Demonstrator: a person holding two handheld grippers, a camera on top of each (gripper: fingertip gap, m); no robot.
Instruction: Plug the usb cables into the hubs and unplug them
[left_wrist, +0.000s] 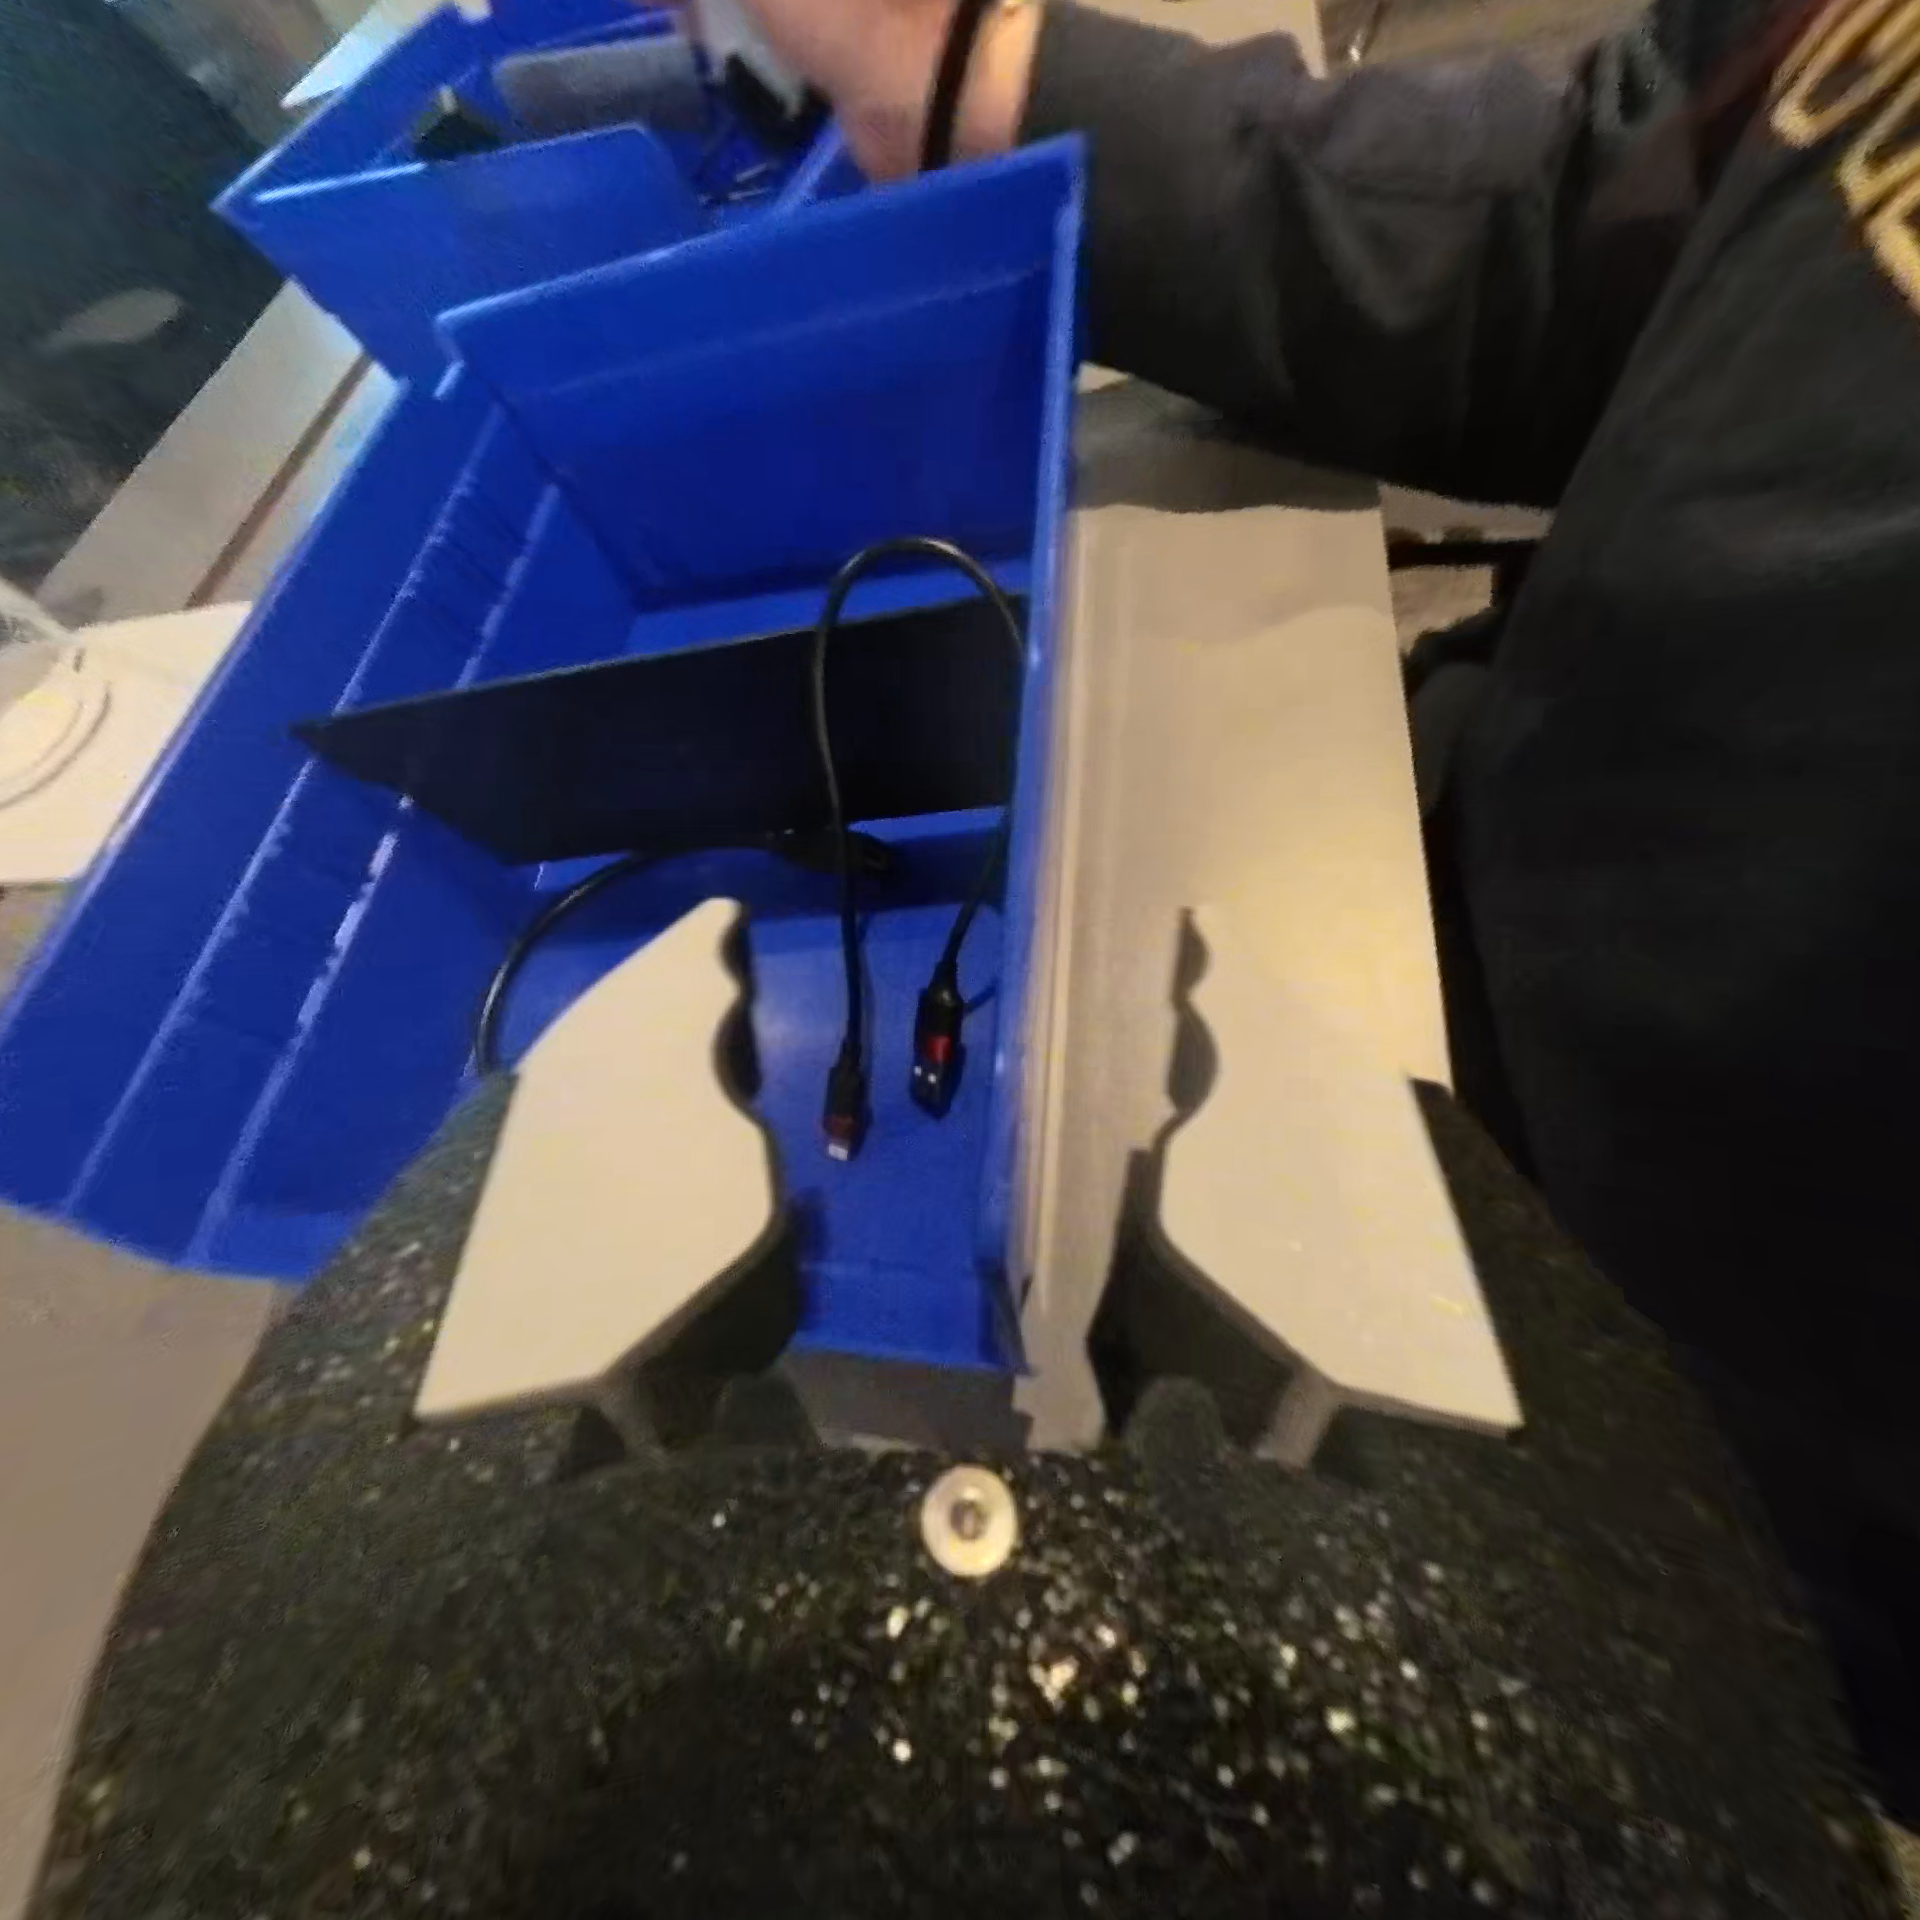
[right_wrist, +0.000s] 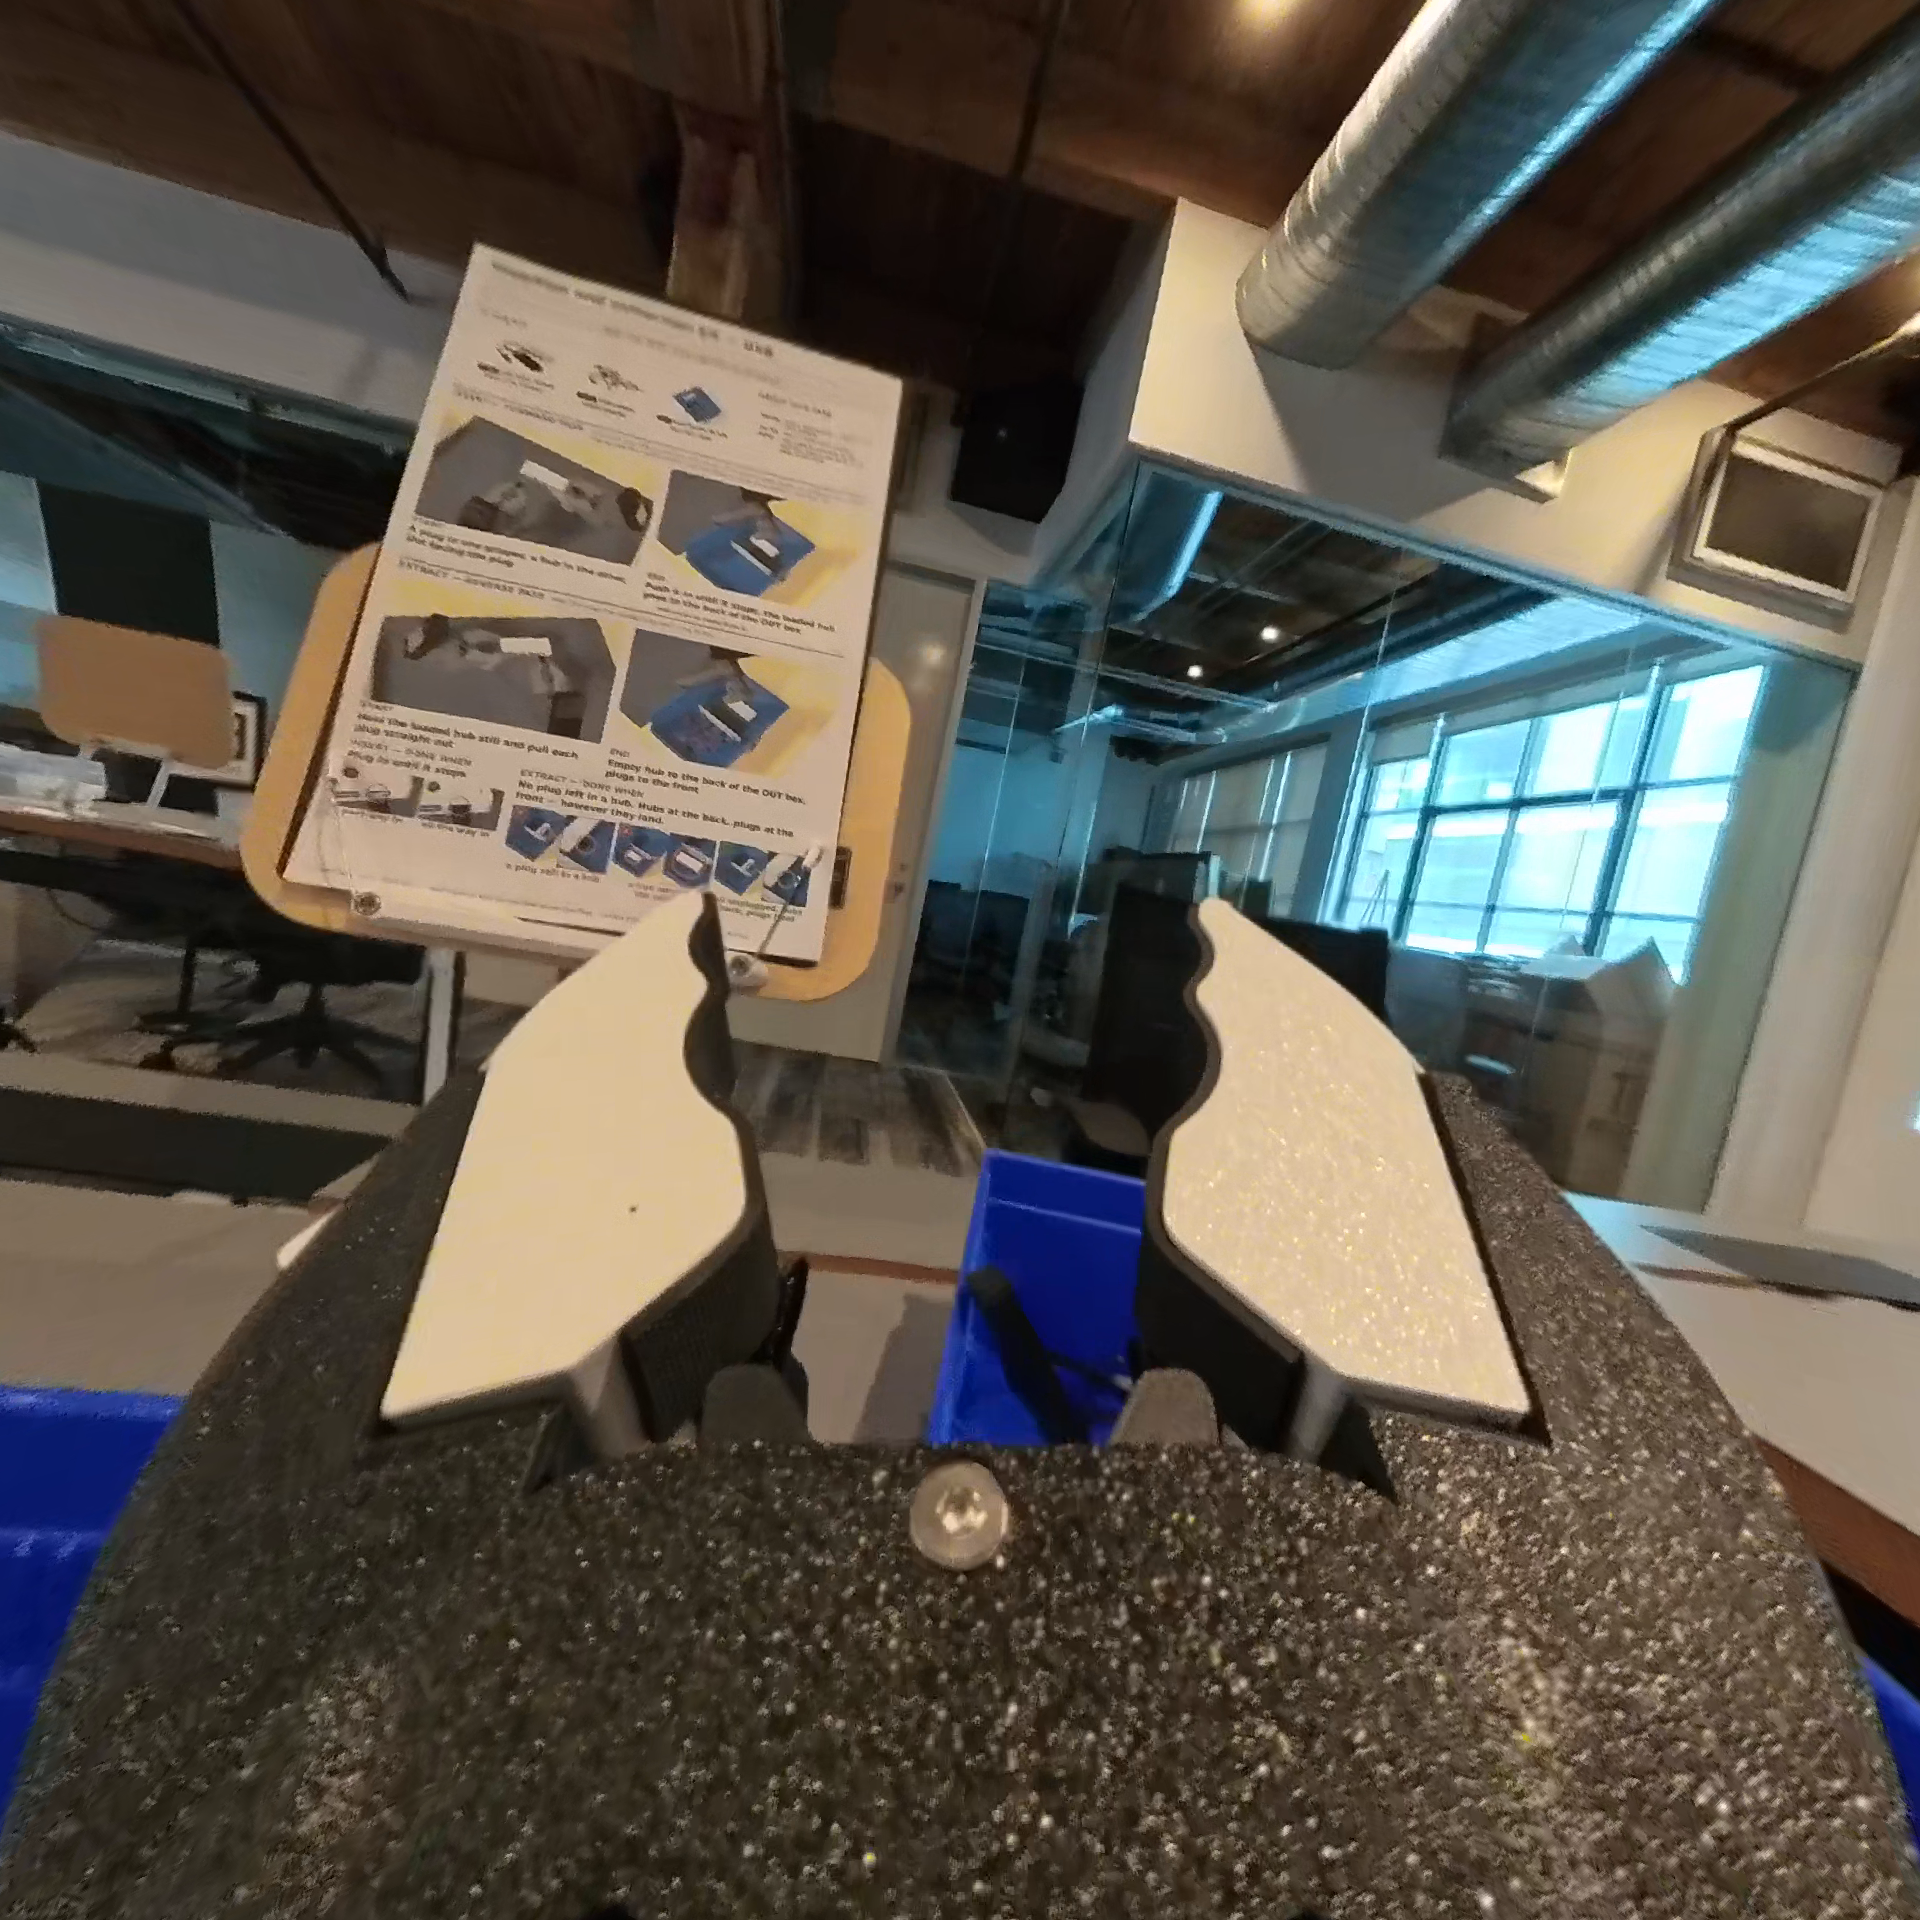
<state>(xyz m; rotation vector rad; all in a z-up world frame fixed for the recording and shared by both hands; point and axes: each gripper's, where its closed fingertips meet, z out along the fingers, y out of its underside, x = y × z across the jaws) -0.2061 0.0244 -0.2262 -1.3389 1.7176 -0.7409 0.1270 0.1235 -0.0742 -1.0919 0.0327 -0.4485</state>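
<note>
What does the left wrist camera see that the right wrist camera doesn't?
Only the left wrist view shows inside the blue bin: a black cable with two loose plugs on the floor, a black divider, and a person's dark sleeve.

Only the right wrist view shows the room: an instruction sheet on a stand, silver ducts and windows.

Both show blue bins, a grey table, and an empty gripper with its jaws apart: left gripper, right gripper.

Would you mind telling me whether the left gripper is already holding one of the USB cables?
No: the left gripper is open and empty, and both USB plugs lie loose on the blue bin floor.
</note>
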